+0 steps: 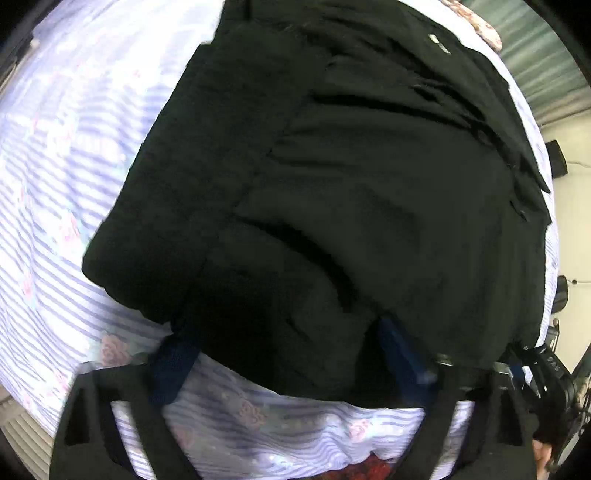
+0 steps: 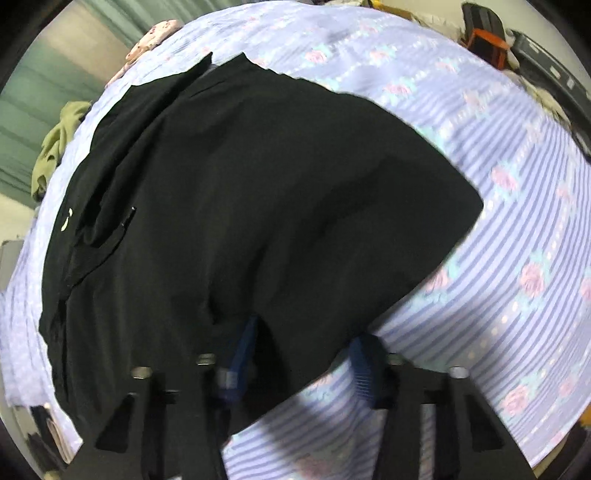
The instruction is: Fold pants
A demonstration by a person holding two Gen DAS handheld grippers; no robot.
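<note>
Black pants (image 1: 351, 177) lie folded on a bed with a lilac striped, rose-print sheet (image 1: 55, 184). In the left wrist view my left gripper (image 1: 291, 343) straddles the near edge of the pants; its blue fingers (image 1: 173, 362) stand wide apart with cloth between them. In the right wrist view the pants (image 2: 240, 192) fill the middle. My right gripper (image 2: 303, 347) is also open, its blue fingers (image 2: 364, 365) spread around the near corner of the pants. A white label (image 2: 66, 219) shows near the waistband at the left.
The sheet (image 2: 498, 221) spreads to the right. A green cloth (image 2: 55, 147) and a floral pillow (image 2: 155, 35) lie at the far edge of the bed. Bags and clutter (image 2: 491, 40) stand beyond the bed. Equipment (image 1: 557, 369) sits at the right.
</note>
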